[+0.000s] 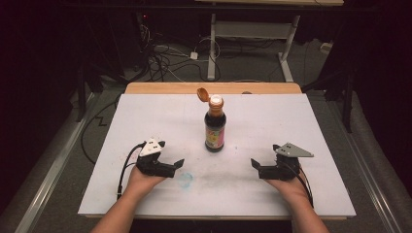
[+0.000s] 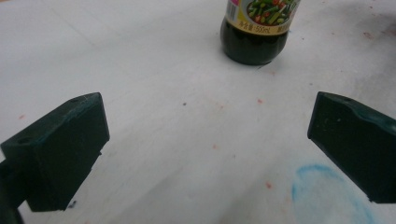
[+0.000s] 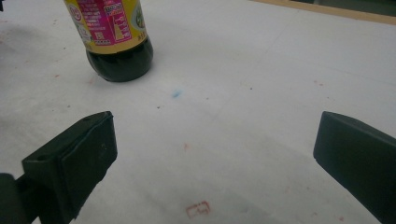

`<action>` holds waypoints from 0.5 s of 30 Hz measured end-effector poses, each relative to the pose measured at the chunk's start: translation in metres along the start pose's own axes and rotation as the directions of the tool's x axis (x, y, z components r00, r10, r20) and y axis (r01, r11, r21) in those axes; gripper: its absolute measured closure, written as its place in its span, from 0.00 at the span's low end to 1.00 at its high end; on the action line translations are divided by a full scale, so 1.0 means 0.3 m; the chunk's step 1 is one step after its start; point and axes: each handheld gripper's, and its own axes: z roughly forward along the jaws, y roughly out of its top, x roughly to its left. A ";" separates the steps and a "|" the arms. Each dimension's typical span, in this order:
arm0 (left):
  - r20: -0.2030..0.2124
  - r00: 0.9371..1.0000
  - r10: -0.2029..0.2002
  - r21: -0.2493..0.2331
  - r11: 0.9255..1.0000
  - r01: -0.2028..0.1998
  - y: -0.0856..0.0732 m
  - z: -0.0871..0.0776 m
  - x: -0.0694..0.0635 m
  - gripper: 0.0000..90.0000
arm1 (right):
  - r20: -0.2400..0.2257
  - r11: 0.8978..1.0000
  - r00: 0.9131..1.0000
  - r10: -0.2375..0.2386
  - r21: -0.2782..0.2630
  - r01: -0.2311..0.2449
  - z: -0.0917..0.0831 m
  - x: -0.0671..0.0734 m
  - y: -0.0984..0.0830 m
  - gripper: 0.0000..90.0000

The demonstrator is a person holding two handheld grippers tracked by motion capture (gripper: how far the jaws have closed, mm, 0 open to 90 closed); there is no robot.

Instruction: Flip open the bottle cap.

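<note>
The sauce bottle (image 1: 215, 125) stands upright, flip cap open, ahead of and between both grippers. It looks full, heavy, smooth and tippy; grip the labelled body low. Left hand-held gripper (image 1: 176, 166) and right hand-held gripper (image 1: 256, 165) gape wide, empty, over the worktop (image 1: 145, 116).

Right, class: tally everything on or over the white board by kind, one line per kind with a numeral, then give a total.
Sauce bottle, dark, upright, orange flip cap open: 1
Hand-held grippers, left gripper and right gripper, both with jaws apart and holding nothing: 2
White board on the table: 1
Total: 4
</note>
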 end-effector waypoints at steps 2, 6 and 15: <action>-0.006 1.000 0.001 -0.010 1.000 -0.001 0.000 -0.033 0.011 0.00 | 0.005 1.000 1.000 0.003 0.002 -0.003 -0.020 0.000 -0.010 0.00; 0.006 1.000 0.009 -0.032 0.999 -0.009 -0.006 -0.093 0.016 0.00 | 0.011 1.000 1.000 0.001 -0.009 0.000 -0.056 0.000 -0.030 0.00; 0.009 0.999 0.044 -0.051 0.998 -0.043 -0.034 -0.122 0.015 0.00 | 0.028 1.000 1.000 0.007 -0.017 -0.007 -0.052 0.008 -0.042 0.00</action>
